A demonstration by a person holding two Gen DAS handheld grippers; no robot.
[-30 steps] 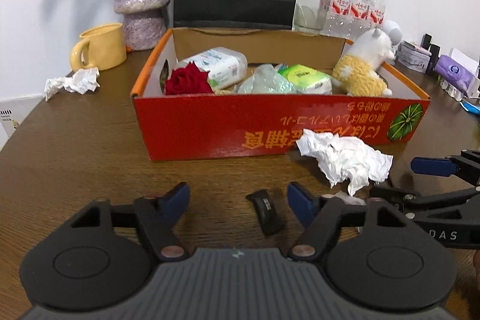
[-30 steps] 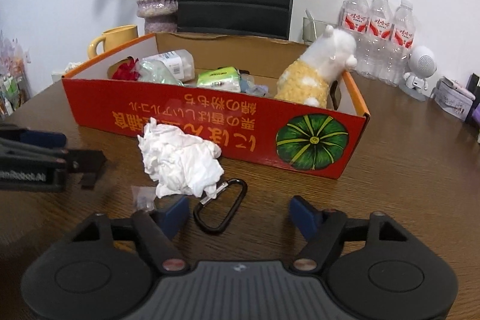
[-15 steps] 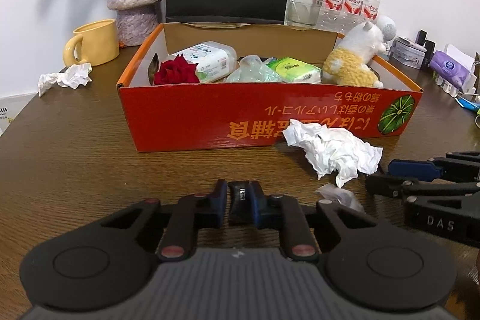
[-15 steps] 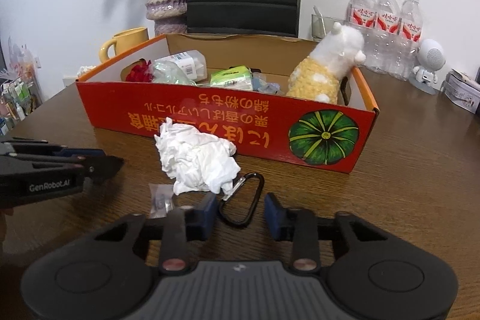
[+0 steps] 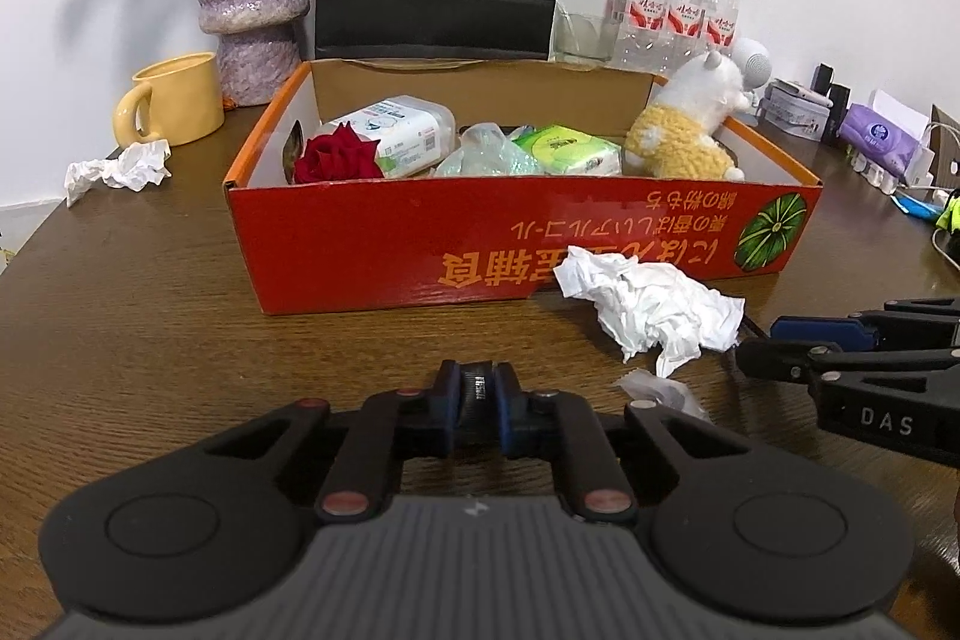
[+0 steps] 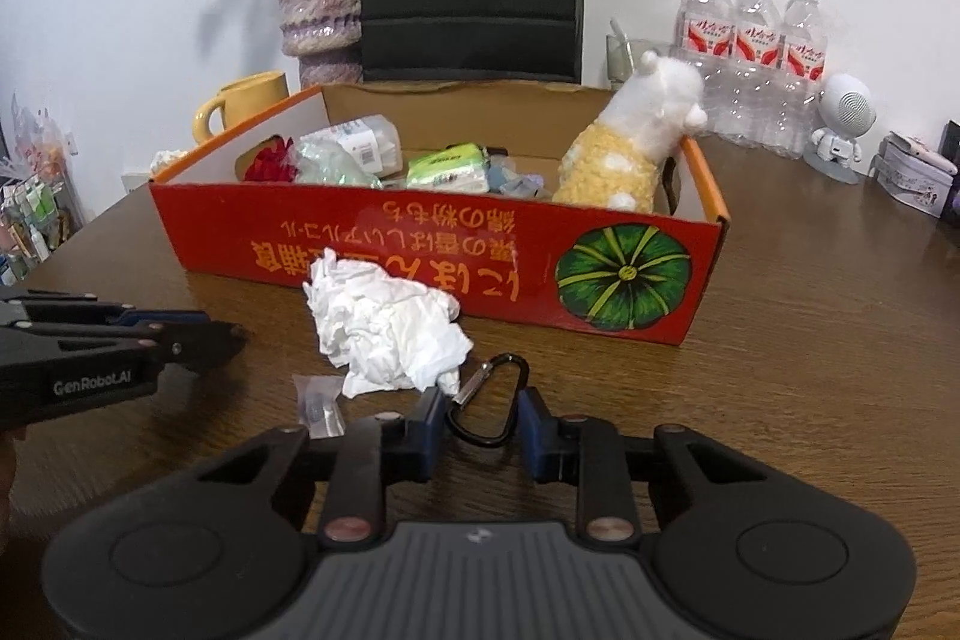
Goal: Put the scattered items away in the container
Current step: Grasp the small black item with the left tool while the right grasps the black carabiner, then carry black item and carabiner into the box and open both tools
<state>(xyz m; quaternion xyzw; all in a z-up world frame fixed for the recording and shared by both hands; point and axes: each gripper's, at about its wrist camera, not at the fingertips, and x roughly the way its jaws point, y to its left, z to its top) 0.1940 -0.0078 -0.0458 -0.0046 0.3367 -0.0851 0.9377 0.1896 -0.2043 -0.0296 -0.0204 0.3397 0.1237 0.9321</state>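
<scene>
With the left gripper (image 5: 478, 397) clamped on the small black clip (image 5: 478, 393) and the right gripper (image 6: 482, 415) closing around the carabiner (image 6: 489, 403) on the tabletop (image 6: 810, 328), lift both straight, then clear the red box (image 6: 432, 250) wall before releasing.

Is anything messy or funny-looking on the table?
Yes. A crumpled tissue lies outside the red box, against its front wall, and another tissue sits by the yellow mug. The box's printing is upside down from here.
</scene>
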